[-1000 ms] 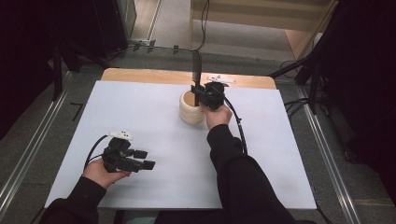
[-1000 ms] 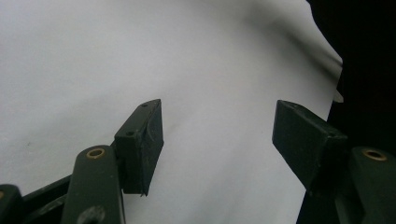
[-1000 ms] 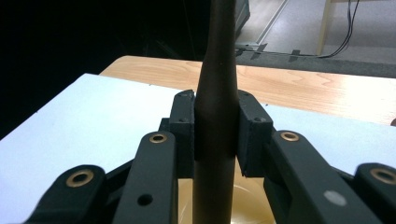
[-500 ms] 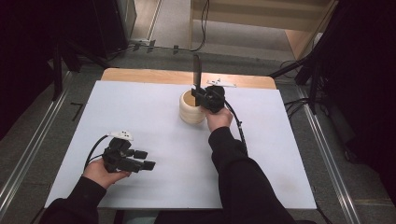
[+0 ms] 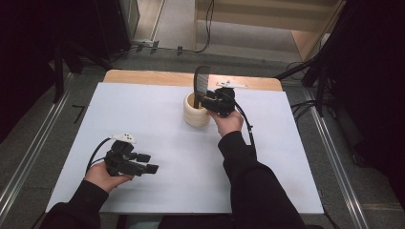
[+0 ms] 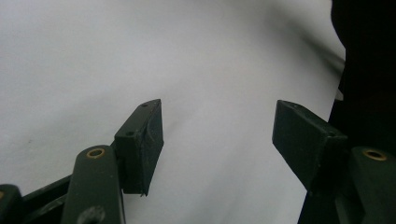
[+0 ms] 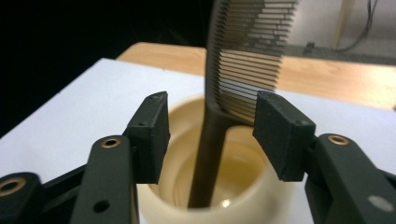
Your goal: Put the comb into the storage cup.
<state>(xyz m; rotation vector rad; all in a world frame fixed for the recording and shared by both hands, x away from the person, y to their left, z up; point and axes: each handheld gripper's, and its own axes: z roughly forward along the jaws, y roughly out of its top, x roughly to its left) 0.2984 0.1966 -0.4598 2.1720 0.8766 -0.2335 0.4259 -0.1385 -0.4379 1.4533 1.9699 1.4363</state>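
your right gripper has just been opening; the comb stands free between its jaws, handle down in the cup near the table's far edge. your left gripper rests open, near the left edge.

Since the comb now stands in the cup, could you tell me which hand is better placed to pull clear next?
The right. Its jaws have just been opening and now stand apart on either side of the comb in the cup, so the right gripper need only back away. The left gripper rests open, far off, over bare table.
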